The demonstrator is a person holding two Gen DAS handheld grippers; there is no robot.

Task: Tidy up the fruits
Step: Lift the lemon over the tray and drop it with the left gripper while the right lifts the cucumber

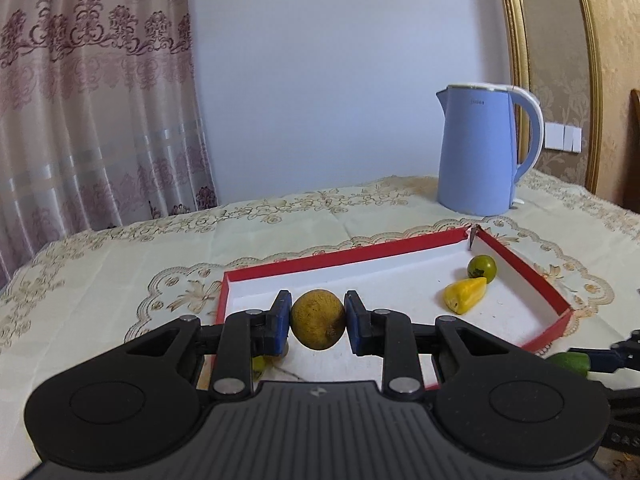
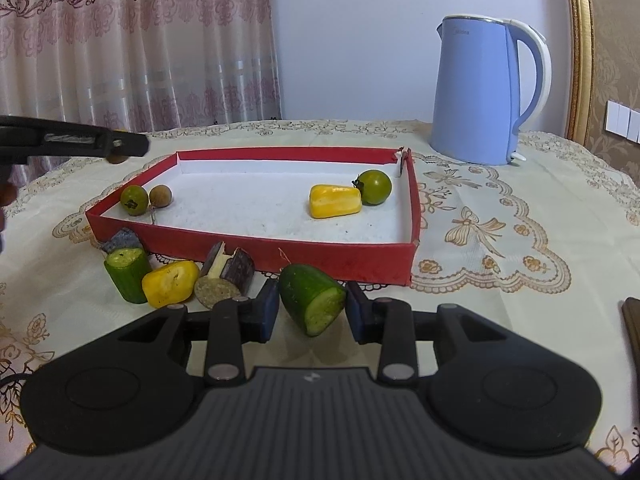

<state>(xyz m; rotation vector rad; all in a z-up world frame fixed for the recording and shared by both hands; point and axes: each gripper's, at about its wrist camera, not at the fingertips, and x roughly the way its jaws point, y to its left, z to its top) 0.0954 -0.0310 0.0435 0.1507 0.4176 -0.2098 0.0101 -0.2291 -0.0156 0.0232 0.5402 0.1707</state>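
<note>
Gripping a brown fruit (image 1: 317,319), left jaws hide what the right view shows: right jaws clamping a cucumber piece (image 2: 312,300).

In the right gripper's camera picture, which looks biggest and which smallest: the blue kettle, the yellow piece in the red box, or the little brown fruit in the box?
Largest to smallest, as they look there:
1. blue kettle
2. yellow piece
3. little brown fruit

All three sit fairly far from the camera, so the order seems safe.

Before us: pale wall (image 1: 312,80), patterned curtain (image 1: 92,100), gilt-framed panel (image 1: 560,60), embroidered cloth (image 2: 500,220) over our counter.
</note>
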